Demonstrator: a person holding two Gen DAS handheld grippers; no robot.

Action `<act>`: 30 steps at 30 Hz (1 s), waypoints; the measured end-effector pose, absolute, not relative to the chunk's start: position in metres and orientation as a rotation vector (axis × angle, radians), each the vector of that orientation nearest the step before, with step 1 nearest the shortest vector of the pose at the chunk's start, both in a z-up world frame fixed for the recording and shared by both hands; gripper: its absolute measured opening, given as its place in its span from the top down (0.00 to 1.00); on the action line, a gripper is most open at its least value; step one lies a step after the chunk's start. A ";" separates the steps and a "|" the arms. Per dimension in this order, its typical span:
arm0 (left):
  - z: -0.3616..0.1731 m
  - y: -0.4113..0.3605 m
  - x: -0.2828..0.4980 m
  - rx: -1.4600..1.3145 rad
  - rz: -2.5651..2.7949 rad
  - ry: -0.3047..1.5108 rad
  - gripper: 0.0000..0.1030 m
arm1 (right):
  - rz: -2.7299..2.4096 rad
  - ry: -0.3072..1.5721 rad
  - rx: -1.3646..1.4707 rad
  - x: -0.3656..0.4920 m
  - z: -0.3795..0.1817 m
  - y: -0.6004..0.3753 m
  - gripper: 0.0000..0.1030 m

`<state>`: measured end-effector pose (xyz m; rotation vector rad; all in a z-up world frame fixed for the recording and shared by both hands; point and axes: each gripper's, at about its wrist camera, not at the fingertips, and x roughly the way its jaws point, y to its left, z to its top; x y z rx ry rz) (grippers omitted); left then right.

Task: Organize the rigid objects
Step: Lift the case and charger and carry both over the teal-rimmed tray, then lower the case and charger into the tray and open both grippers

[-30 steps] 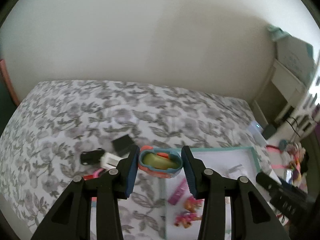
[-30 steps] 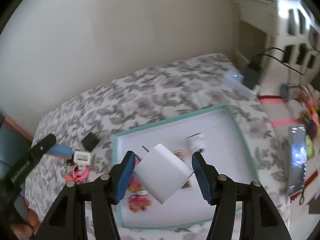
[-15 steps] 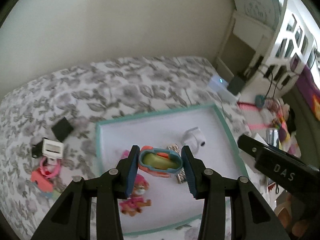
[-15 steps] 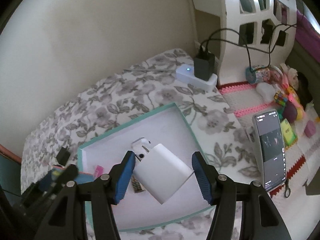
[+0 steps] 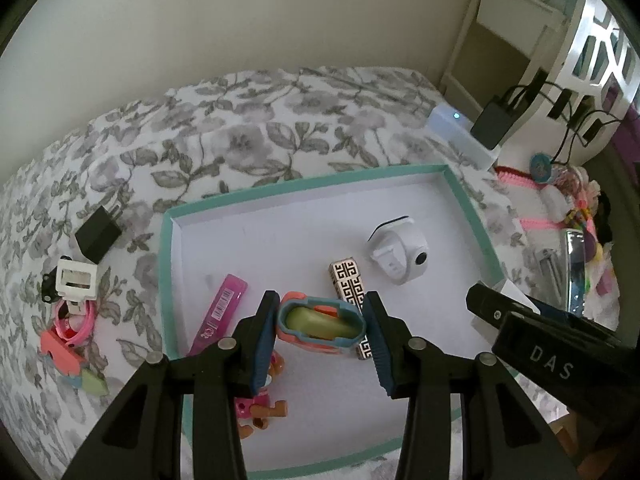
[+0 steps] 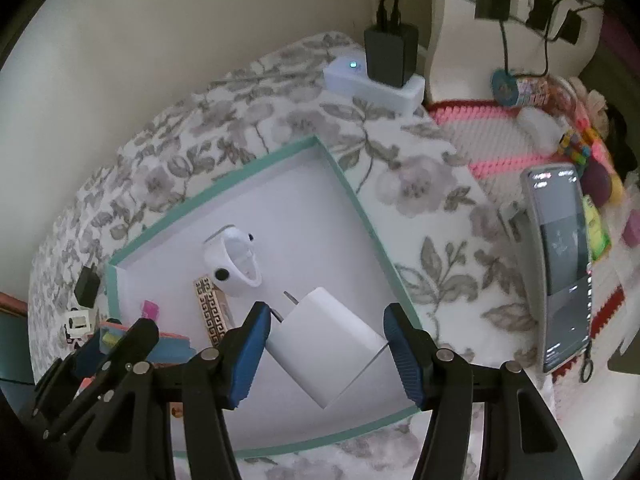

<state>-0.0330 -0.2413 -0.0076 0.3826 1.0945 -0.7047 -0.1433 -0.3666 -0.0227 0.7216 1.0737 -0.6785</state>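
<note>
My left gripper is clamped on an orange-and-blue oval plastic case with a green insert, long axis crosswise between the pads, held over the near-left part of the shallow teal-rimmed white tray. My right gripper grips a white cube wall charger, tilted, prongs pointing up-left, over the tray's near-right corner. In the tray: white smartwatch, gold patterned bar, pink flat pack. Tray's far half is bare. A black charger lies left of the tray.
</note>
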 end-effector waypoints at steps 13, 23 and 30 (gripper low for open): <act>-0.029 -0.252 -0.025 0.390 -0.667 1.132 0.57 | -0.657 1.138 0.736 -0.135 -0.045 -0.367 0.40; -0.030 -0.254 -0.020 0.377 -0.668 1.114 0.57 | -0.649 1.170 0.743 -0.130 -0.057 -0.366 0.40; -0.030 -0.253 -0.014 0.353 -0.666 1.121 0.56 | -0.654 1.187 0.747 -0.130 -0.062 -0.366 0.39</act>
